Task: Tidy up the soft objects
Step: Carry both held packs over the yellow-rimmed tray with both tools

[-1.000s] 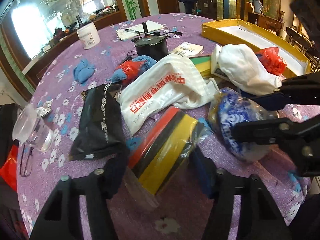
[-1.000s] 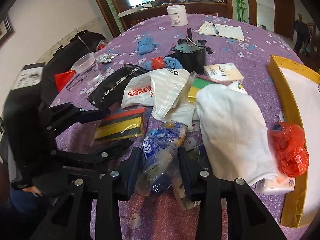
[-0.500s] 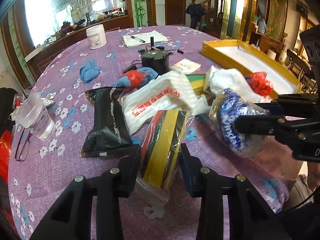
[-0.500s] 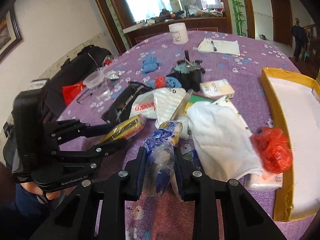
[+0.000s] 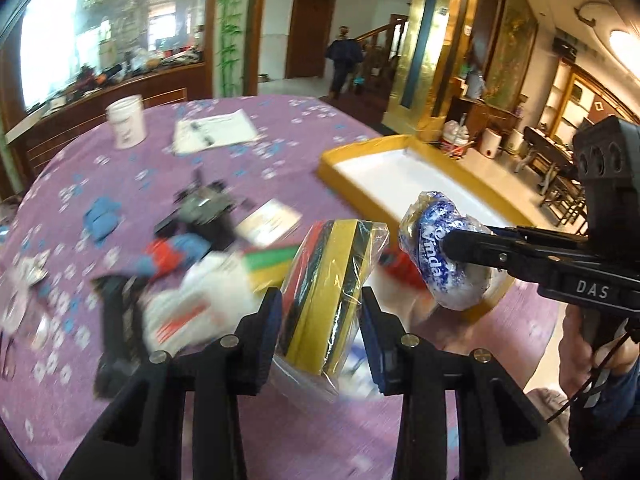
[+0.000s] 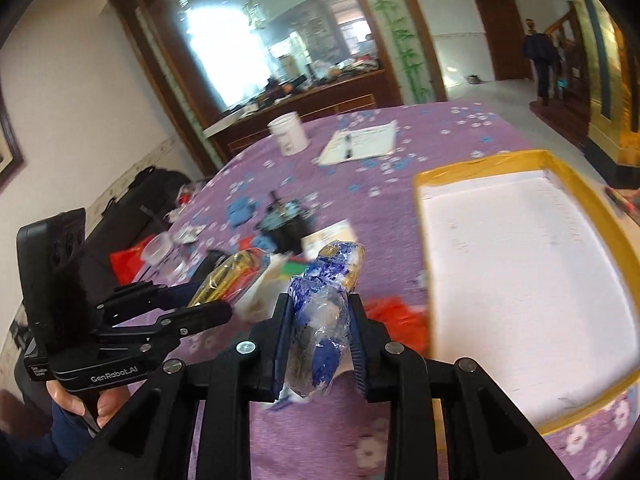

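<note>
Round table (image 5: pixel 280 136), purple flowered cloth, cluttered ahead-left of both claws; wood-panelled room, large mirror behind. Left claw (image 5: pixel 320 320) clenched on sponge pack (image 5: pixel 328 292), lifted off cloth. Right claw (image 6: pixel 318 332) clenched on blue-white tissue pack (image 6: pixel 320 320), also raised. Yellow-rimmed tray (image 6: pixel 480 168) ahead-right of right claw, white floor bare. Table edge near, below both claws.

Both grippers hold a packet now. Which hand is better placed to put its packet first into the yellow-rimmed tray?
Probably the right. Its right gripper, jaws shut on the blue tissue pack, sits beside the tray. The left gripper, holding the sponge pack, is farther from it.
</note>
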